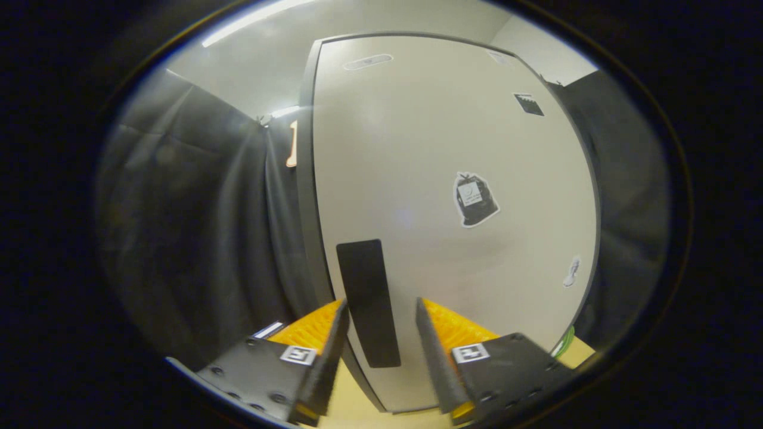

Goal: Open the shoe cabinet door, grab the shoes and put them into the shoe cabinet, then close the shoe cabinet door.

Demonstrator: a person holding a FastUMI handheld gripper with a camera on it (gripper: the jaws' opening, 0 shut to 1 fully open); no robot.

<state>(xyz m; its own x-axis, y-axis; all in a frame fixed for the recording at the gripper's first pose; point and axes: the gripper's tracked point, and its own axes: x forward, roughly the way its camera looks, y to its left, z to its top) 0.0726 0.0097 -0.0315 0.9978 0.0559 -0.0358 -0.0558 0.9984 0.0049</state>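
Tool (381,310) sitting nearest, its fingers standing apart with a clear gap, gripping nothing. Dark vertical handle (368,302) of the shoe cabinet door (441,155) lying in that gap, just ahead of the fingertips; contact with either finger cannot be told. Pale floor (357,408) showing below the handle, between the fingers. Door rising beyond the handle, appearing shut against its dark frame. Sticker (474,199) sitting on the door, up and right of the handle. Black curtain (197,208) hanging left of the door.

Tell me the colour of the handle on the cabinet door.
Black, against the off-white cabinet door; the handle shows best in the gripper view.
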